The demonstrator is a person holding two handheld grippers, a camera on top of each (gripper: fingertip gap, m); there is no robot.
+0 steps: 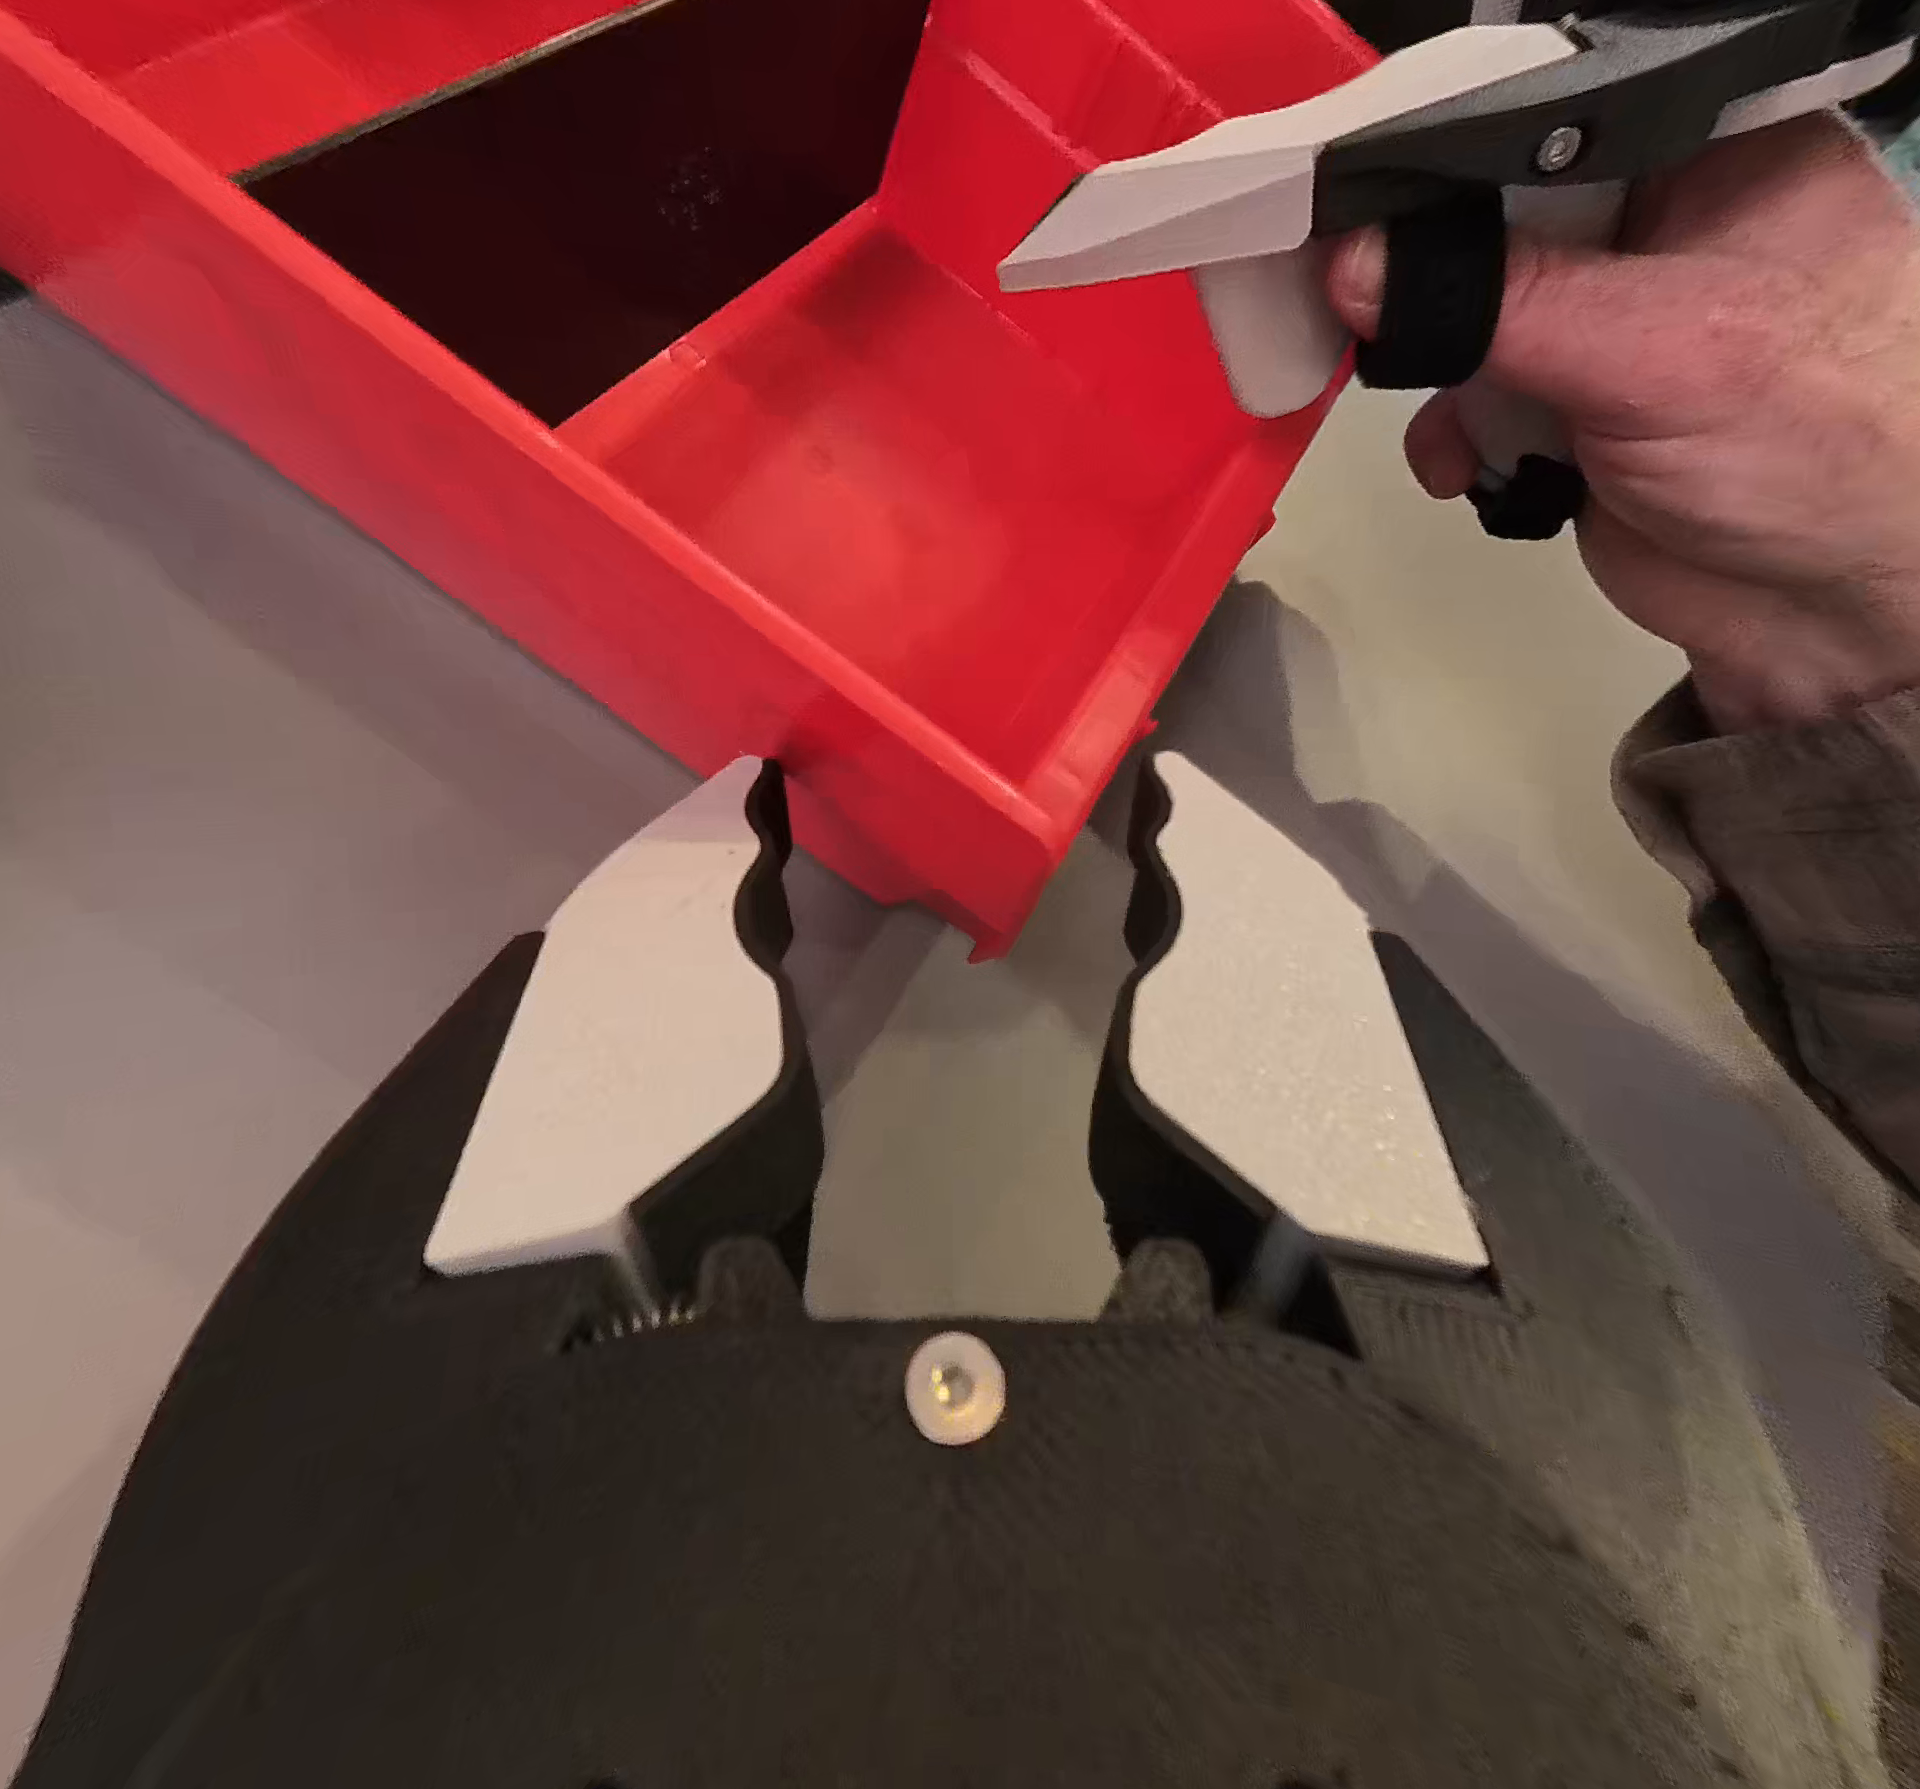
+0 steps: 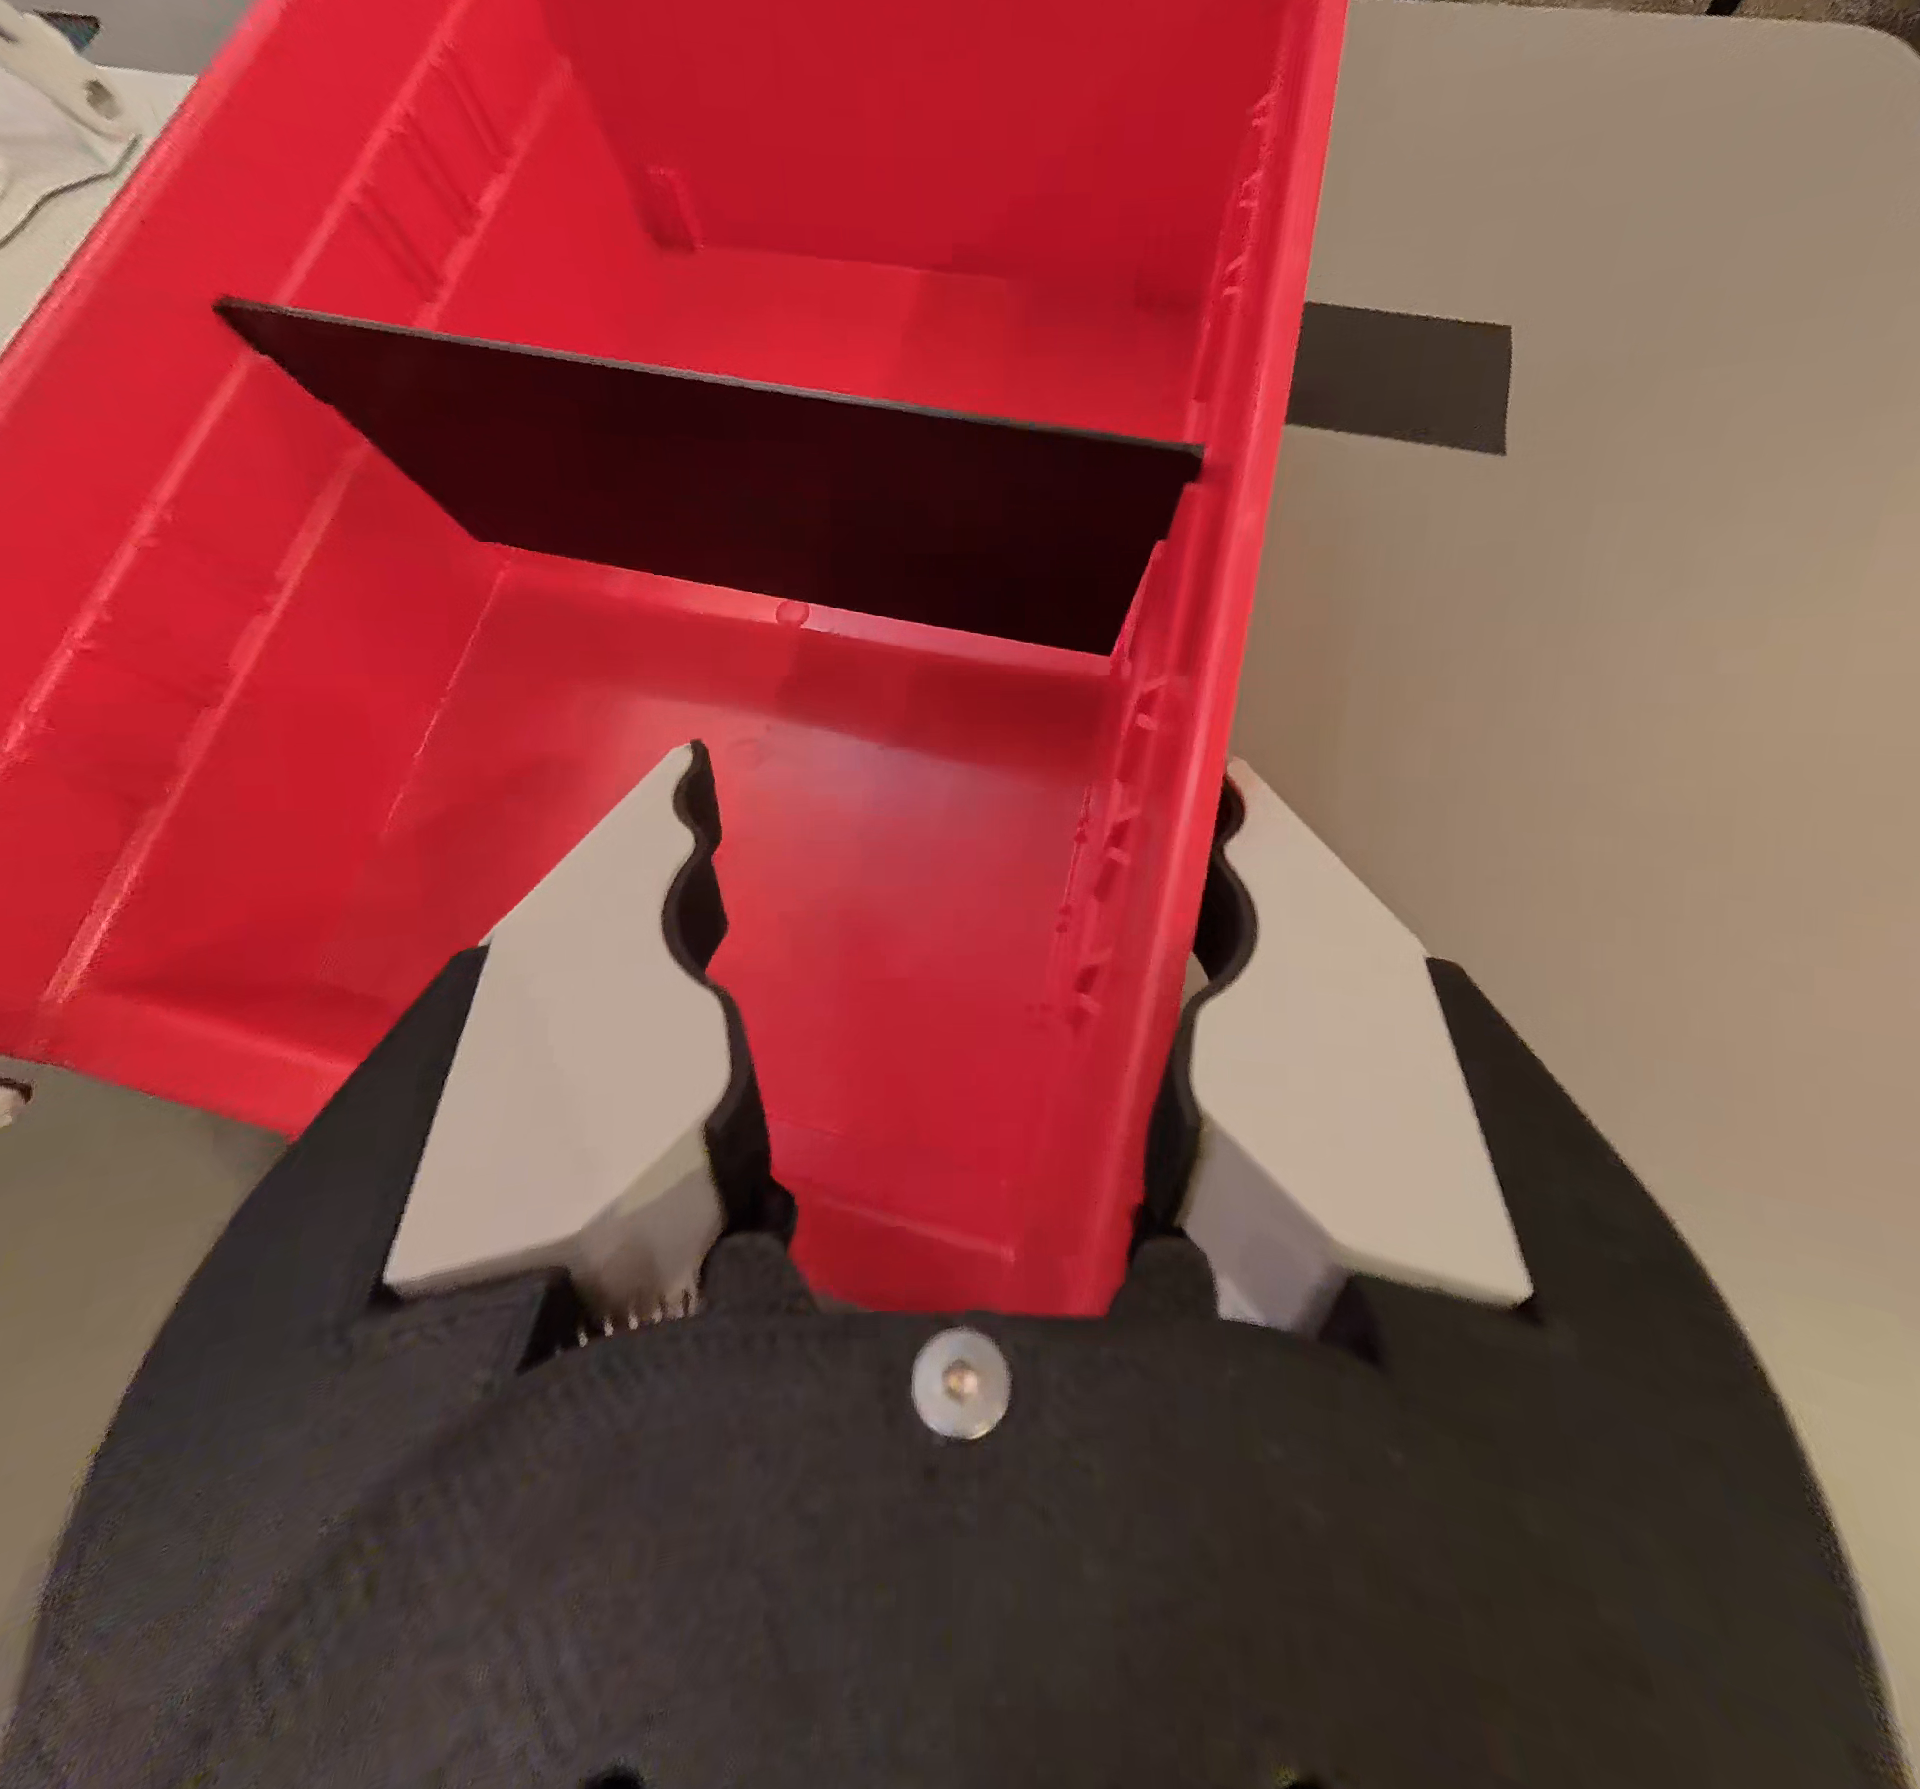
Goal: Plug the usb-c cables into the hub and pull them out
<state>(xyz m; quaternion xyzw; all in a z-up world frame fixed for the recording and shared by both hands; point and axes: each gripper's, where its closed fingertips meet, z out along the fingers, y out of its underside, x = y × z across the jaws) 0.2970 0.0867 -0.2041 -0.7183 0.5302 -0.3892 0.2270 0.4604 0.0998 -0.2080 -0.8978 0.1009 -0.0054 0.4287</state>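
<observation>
No USB-C cable or hub shows in either view. A red plastic bin (image 1: 883, 534) with a black divider panel (image 1: 623, 212) sits on the grey table. My left gripper (image 1: 956, 773) is open, and the bin's near corner lies between its fingers. My right gripper (image 2: 966, 763) is open and straddles the bin's (image 2: 852, 960) right wall, with one finger inside the bin and the other outside against the wall. The right gripper (image 1: 1153, 129) also shows in the left wrist view at the bin's far end. Both of the bin's compartments look empty.
A person's hand (image 1: 1683, 451) holds the right gripper at the upper right of the left wrist view. A strip of black tape (image 2: 1392, 378) lies on the grey table (image 2: 1610, 752) to the right of the bin. A white object (image 2: 62, 77) lies at the far left.
</observation>
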